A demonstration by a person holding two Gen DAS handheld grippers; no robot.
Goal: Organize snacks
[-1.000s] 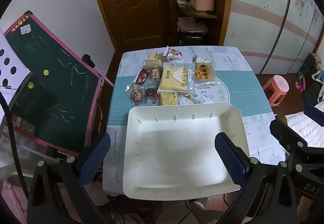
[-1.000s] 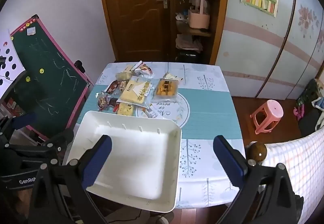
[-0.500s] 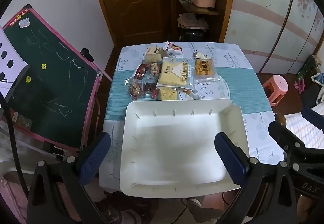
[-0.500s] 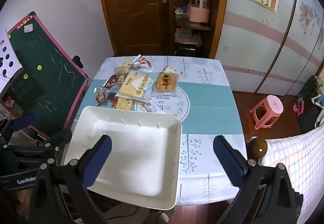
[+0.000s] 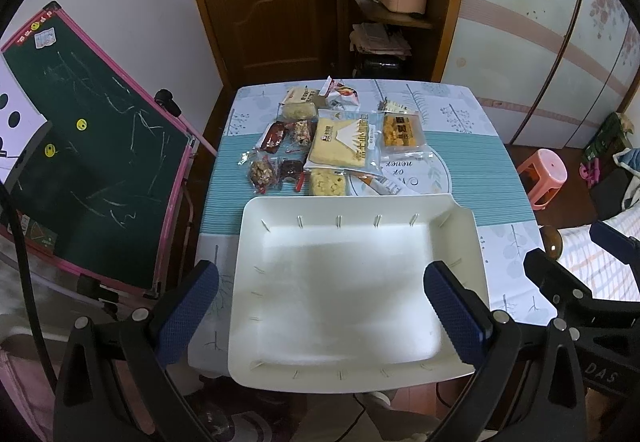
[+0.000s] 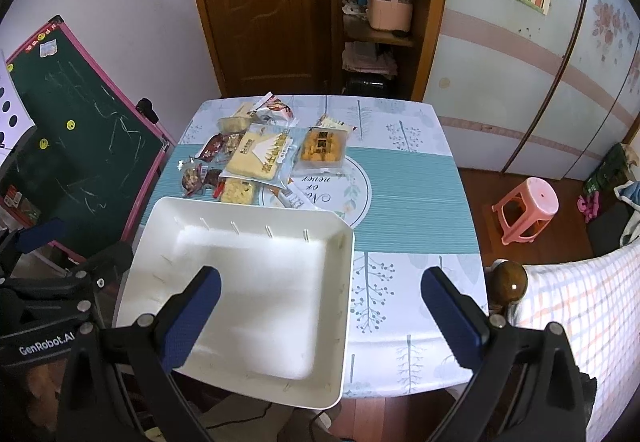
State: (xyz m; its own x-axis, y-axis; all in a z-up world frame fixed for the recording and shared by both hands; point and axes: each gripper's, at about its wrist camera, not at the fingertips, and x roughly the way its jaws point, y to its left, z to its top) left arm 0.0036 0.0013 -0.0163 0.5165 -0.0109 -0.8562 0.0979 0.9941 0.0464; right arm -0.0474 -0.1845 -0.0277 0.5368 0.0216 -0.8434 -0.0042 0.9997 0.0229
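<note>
Square table (image 5: 472, 170) under a patterned cloth (image 6: 404, 210), teal band across the middle, pale tree-print panels at near and far ends. On it: large white tray (image 5: 464, 242) at the near edge, overhanging toward the camera. Beyond the tray, a cluster of snack packets (image 5: 340, 142) on the left half: big yellow cake pack (image 6: 260, 158), orange pastry pack (image 5: 401, 132) just beside it, small dark nut-and-date packets (image 5: 264, 172) to the left. Right half of cloth bare.

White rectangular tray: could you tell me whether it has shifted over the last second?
No; the white rectangular tray still has its far rim beside the small yellow snack packet.
</note>
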